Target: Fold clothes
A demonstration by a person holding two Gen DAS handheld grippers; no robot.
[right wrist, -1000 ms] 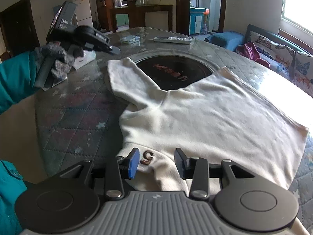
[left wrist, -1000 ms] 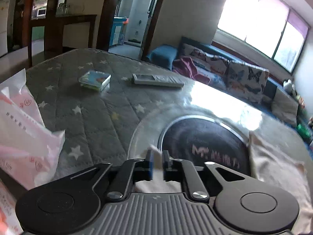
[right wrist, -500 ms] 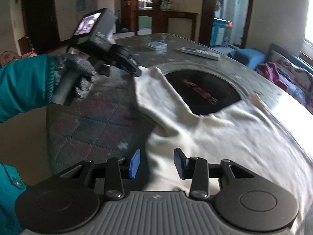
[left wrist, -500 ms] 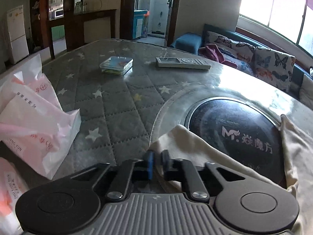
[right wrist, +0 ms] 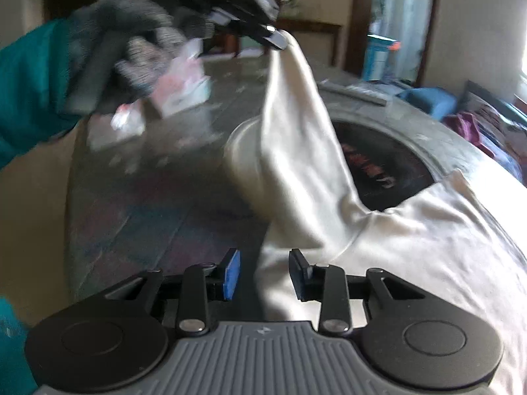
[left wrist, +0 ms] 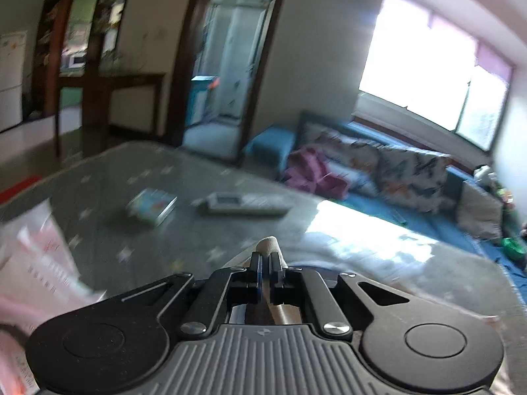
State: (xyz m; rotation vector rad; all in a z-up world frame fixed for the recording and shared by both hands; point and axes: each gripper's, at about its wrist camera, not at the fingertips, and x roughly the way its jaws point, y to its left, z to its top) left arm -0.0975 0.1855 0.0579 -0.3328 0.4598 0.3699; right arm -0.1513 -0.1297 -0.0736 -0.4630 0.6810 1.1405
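Observation:
A cream garment (right wrist: 411, 230) lies spread on the quilted star-pattern table (right wrist: 148, 197). My left gripper (left wrist: 265, 261) is shut on the tip of one cream sleeve (left wrist: 270, 245) and holds it lifted above the table. In the right wrist view that sleeve (right wrist: 296, 125) hangs stretched from the left gripper (right wrist: 280, 38), which a gloved hand holds up high. My right gripper (right wrist: 263, 273) is open and empty, low over the garment's near left edge.
A dark round hotplate (right wrist: 388, 168) sits in the table under the garment. Pink and white plastic bags (left wrist: 36, 263) lie at the left. A small box (left wrist: 153, 205) and a remote (left wrist: 247, 204) lie at the far side. A sofa (left wrist: 395, 171) stands beyond the table.
My left gripper has lifted the sleeve tip up off the table, so the sleeve now hangs stretched. My right gripper has stayed open near the garment's left edge.

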